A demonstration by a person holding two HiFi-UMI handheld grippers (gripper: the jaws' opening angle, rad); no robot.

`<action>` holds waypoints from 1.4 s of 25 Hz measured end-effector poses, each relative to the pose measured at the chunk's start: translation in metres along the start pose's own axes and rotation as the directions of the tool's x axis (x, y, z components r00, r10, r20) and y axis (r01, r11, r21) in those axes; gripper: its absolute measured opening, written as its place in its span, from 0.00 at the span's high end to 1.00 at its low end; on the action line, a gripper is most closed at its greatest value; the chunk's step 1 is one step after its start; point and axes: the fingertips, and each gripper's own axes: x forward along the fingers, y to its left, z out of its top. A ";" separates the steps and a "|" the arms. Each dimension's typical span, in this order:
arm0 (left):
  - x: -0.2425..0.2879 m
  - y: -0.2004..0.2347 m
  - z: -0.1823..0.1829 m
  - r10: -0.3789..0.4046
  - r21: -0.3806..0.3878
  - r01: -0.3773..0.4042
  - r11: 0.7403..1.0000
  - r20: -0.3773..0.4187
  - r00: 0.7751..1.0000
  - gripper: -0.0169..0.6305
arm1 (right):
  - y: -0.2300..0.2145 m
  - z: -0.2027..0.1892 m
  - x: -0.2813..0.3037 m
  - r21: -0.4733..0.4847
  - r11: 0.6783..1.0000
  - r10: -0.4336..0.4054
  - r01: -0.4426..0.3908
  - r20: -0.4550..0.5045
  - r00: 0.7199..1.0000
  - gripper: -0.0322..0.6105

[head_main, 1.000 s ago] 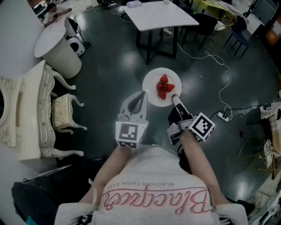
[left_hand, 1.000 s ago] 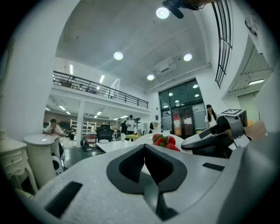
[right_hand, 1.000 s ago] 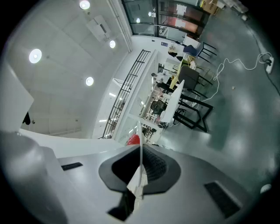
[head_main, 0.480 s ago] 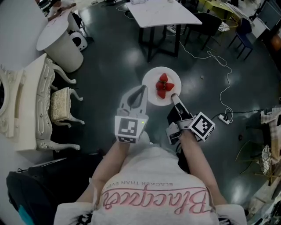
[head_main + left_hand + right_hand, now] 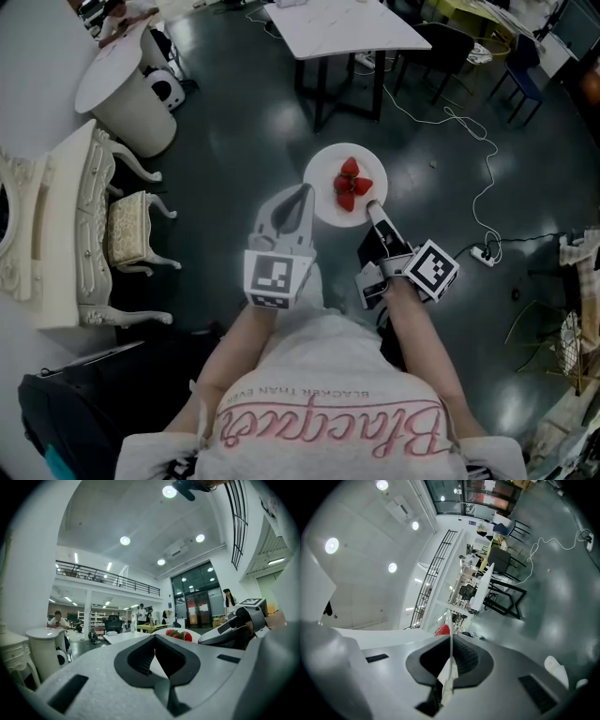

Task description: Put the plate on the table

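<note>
Right gripper (image 5: 373, 207) clamps the rim of a round white plate (image 5: 323, 180) carrying red strawberries (image 5: 350, 185); left gripper (image 5: 303, 196), jaws closed on nothing, sits just beside the plate.

The plate (image 5: 323, 202) is white, its strawberries (image 5: 350, 185) red, and the floor (image 5: 234, 141) a glossy dark grey. The left gripper (image 5: 305, 194) and right gripper (image 5: 373, 205) are pale grey with black pads (image 5: 136, 660), their cubes (image 5: 275, 281) patterned in black-and-white squares.
</note>
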 end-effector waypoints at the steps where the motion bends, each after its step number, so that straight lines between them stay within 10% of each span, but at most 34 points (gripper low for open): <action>1: 0.011 -0.005 0.003 -0.002 -0.001 0.002 1.000 -0.003 1.000 0.96 | -0.004 0.011 0.001 0.008 1.000 -0.007 0.007 -0.002 1.000 0.93; 35: 0.331 0.175 -0.001 -0.104 -0.041 0.103 0.994 -0.013 0.994 0.96 | -0.057 0.176 0.304 0.096 0.995 0.002 -0.014 0.125 0.992 0.93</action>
